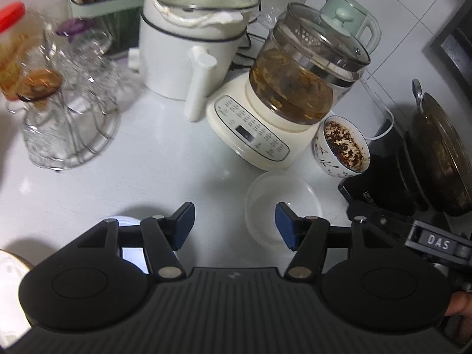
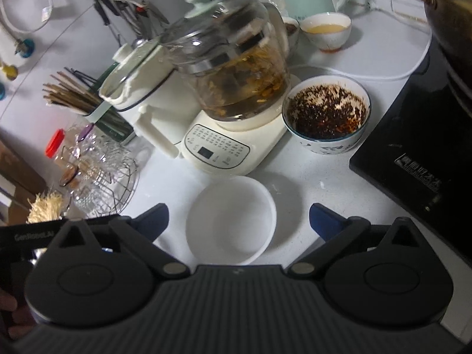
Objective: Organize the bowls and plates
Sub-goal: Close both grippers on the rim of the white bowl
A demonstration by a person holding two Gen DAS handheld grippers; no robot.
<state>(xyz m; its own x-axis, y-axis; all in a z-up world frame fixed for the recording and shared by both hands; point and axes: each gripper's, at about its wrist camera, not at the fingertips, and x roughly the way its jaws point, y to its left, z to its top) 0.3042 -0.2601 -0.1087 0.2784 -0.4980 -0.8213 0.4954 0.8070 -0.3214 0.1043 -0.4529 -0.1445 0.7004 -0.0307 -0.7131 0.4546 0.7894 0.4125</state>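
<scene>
White bowl (image 2: 231, 221), empty, sits alone on the counter (image 1: 153, 159) just in front of the tea-kettle base (image 2: 224, 147); nothing is stacked in or under it. A patterned bowl (image 2: 326, 115) holding dark residue stands beside the base, next to the black cooktop (image 2: 413, 153). A plate rim (image 1: 10, 283) shows at the near left edge. By the look of it, sorting has barely begun: bowls remain scattered and unstacked.

Right gripper (image 2: 239, 224) points steeply down at the white bowl, jaws spread wide on either side of it, pads clear of the rim. Left gripper (image 1: 234, 225) tilts down beside it, jaws moderately apart, holding nothing, the bowl lying partly behind its right finger.
</scene>
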